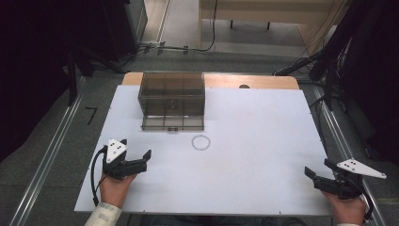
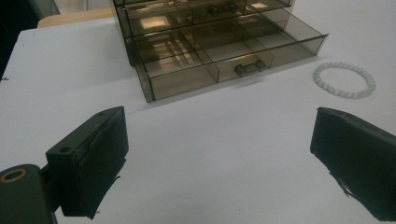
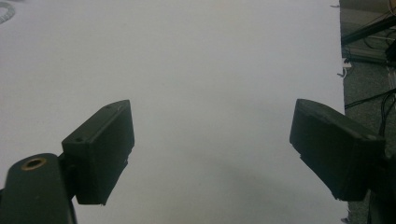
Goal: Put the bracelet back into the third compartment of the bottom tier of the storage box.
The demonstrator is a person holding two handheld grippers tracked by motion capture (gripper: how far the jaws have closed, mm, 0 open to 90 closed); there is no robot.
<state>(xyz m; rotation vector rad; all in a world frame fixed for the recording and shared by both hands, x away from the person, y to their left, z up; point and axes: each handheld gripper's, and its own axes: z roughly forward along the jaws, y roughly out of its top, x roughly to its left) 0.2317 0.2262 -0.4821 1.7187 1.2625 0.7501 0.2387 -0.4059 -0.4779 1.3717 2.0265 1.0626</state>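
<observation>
From the high view, a smoky see-through drawer box stands on the far part of the white table, and a pale bead bracelet lies flat just in front of the box, off its right front corner and apart from it. The left gripper rests near the table's front left, well short of the box, jaws spread and holding nothing; the right gripper sits far off to the box's right at the table's near edge, also spread wide and empty. In the left gripper view, the left gripper looks toward the box, whose bottom drawer is pulled out — its compartments look empty, though the tinted walls make that hard to judge — with the bracelet to the right of the drawer front. In the right gripper view, the right gripper stands agape over bare white tabletop, with a sliver of what is probably the bracelet at the top left corner.
</observation>
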